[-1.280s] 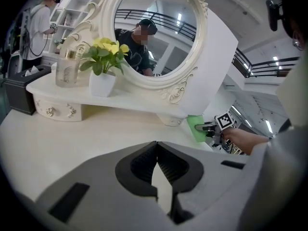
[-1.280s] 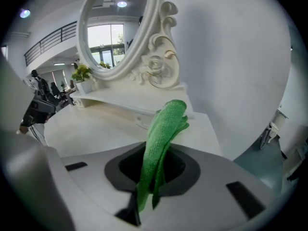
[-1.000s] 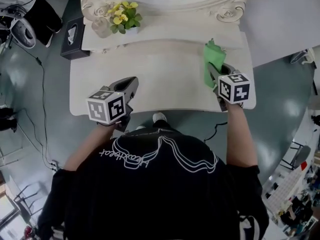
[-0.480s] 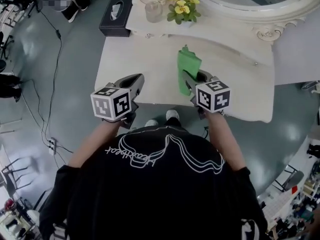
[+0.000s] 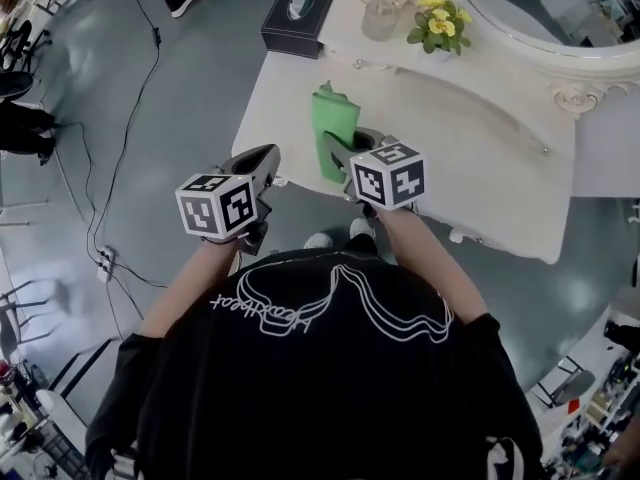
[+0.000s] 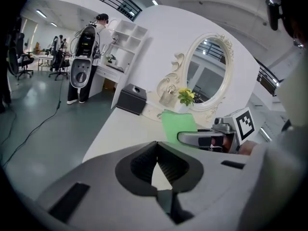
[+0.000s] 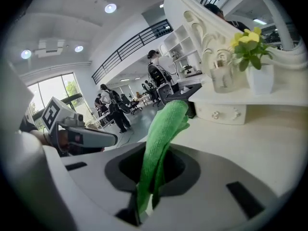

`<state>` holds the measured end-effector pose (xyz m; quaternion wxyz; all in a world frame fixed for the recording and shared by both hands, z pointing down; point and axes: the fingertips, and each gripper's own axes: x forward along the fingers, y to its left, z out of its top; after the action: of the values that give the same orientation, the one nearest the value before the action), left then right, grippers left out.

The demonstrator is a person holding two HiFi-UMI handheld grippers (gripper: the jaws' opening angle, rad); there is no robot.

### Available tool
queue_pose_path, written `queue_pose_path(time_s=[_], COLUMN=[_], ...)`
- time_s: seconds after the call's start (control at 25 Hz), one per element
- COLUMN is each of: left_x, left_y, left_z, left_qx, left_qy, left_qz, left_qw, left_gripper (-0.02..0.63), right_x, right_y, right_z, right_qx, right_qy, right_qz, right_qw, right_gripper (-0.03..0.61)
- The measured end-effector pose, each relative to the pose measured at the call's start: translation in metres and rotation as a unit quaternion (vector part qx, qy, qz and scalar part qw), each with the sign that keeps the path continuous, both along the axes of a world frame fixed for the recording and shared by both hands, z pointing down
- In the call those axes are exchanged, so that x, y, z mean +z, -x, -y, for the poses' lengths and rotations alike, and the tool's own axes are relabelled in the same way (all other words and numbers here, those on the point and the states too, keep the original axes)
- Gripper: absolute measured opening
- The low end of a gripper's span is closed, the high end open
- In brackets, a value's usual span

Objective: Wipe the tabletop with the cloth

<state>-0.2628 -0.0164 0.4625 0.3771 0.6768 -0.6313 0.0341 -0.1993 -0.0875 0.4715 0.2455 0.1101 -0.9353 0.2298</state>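
Shifted left: cloth (image 5: 333, 131), clamped in right hand-held gripper (image 5: 338, 154), now at the left end of the table (image 5: 480, 168). Left hand-held gripper (image 5: 262, 162): closed, empty. Step: mid-wipe; next move is probably a return stroke rightward.

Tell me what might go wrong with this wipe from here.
1. The cloth is pinched by only one end in the right gripper; dragging might pull it free.
2. It sits near the end of the tabletop, so a longer stroke could run off it.

Cream vanity table (image 5: 470, 158) — flowerpot (image 5: 437, 30), glass (image 5: 381, 16)
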Motion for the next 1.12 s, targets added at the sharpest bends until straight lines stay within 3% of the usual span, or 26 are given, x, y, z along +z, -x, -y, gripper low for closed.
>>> queue_pose_path(time_s=[0.44,1.12], left_x=[0.025,0.043], left_y=[0.061,0.092], left_z=[-0.064,-0.098], left_qx=[-0.065,-0.101], left_qy=[0.015,0.024], left_qz=[-0.014,-0.039], left_qw=[0.9976,0.9938], left_gripper=[0.003,0.003], right_x=[0.032,0.082], right_y=[0.104,0.152], right_z=[-0.05,-0.062], right_qx=[-0.049,-0.094], right_qy=[-0.01,-0.038], right_qz=[-0.034,-0.121], right_qw=[0.998,0.988], right_gripper=[0.058,0.058])
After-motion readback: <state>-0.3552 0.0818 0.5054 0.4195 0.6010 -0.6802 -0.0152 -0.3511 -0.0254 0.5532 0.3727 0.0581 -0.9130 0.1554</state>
